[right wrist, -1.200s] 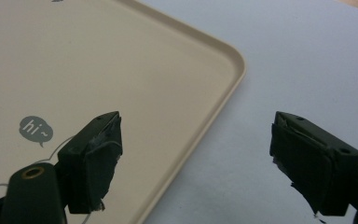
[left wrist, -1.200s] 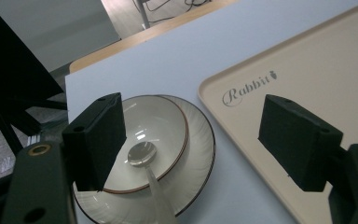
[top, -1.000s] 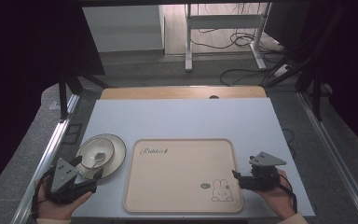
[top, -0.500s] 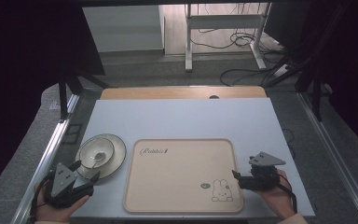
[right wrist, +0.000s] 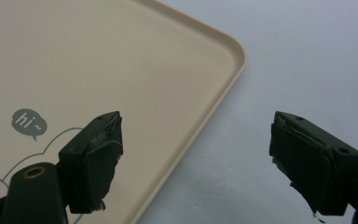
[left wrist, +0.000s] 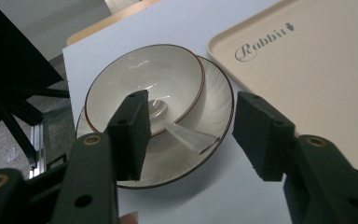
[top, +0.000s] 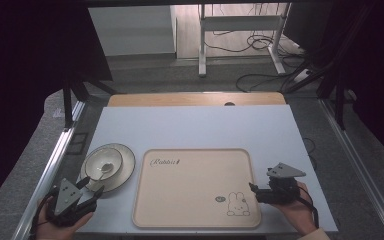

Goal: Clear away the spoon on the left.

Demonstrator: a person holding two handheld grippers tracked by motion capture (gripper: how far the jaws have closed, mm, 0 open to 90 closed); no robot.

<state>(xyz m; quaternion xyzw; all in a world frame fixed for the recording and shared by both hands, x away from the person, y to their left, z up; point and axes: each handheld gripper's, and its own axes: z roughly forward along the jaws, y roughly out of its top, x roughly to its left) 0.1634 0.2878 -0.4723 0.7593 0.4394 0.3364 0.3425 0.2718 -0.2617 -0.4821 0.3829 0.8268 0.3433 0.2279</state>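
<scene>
**Left gripper closing in at the bowl and plate; right gripper parked at the tray**

On the white table (top: pixel 190 125) we see a round white bowl with a thin brown rim (top: pixel 103 163) standing in a wider white ribbed plate (top: pixel 125 165) at the near left. A pale, translucent spoon (left wrist: pixel 182 133) lies with its head inside the bowl and its handle reaching out over the bowl's rim above the plate. Just right of the plate lies a large beige rectangular plastic tray (top: pixel 195 180) printed with "Rabbit" and a small rabbit drawing.

The left gripper (top: pixel 91 189), held in the person's left hand (top: pixel 55 227) at the near left corner, points at the near edge of the plate. Its jaws have just been closing and now stand part open; in the left gripper view they flank the spoon handle and the plate's near rim, and we see no pad pressing on either.

The right gripper (top: pixel 252 189), held in the right hand (top: pixel 292 210), rests at the tray's near right corner. Its jaws stand wide apart, astride the tray's edge, gripping nothing.
</scene>
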